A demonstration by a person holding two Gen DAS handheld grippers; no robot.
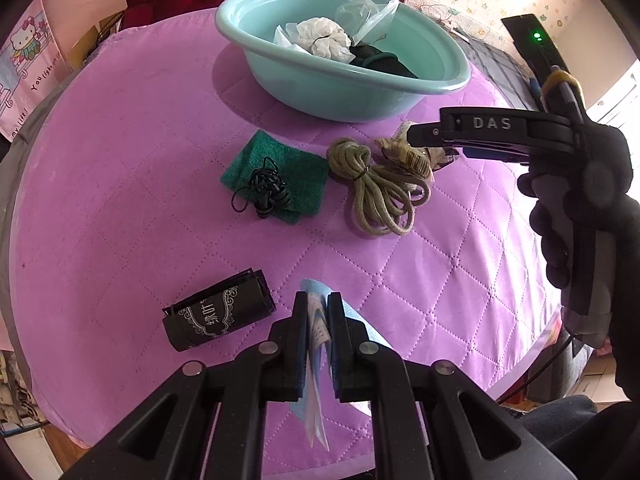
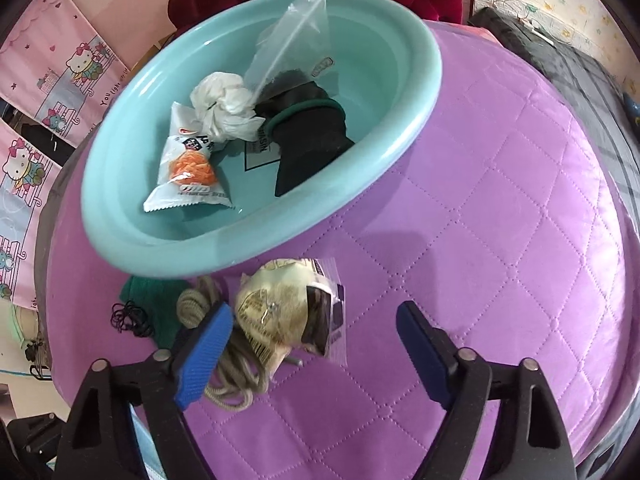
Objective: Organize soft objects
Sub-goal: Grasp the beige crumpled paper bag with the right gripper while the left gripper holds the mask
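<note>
A: What's sitting out, biggest first?

B: One purple quilted cover [image 1: 120, 184] is lying over the table, with one teal basin [image 2: 132, 184] standing on it. Four things are resting in the basin: a black cloth [image 2: 312, 136], a clear zip bag [image 2: 292, 36], a snack packet [image 2: 188, 168] and a white wad [image 2: 224, 108].

A: And outside the basin?

B: One coiled rope [image 1: 380, 188], one green cloth [image 1: 280, 168] carrying a tangle of black earphones [image 1: 264, 192], one beige packet [image 2: 276, 312] and one black roll [image 1: 216, 316].

A: The grippers?

B: The left gripper [image 1: 318, 320] is clamping a blue mask [image 1: 316, 360] (low, near the table's front edge). The right gripper [image 2: 316, 344] is hanging spread over the beige packet, gripping nothing.
</note>
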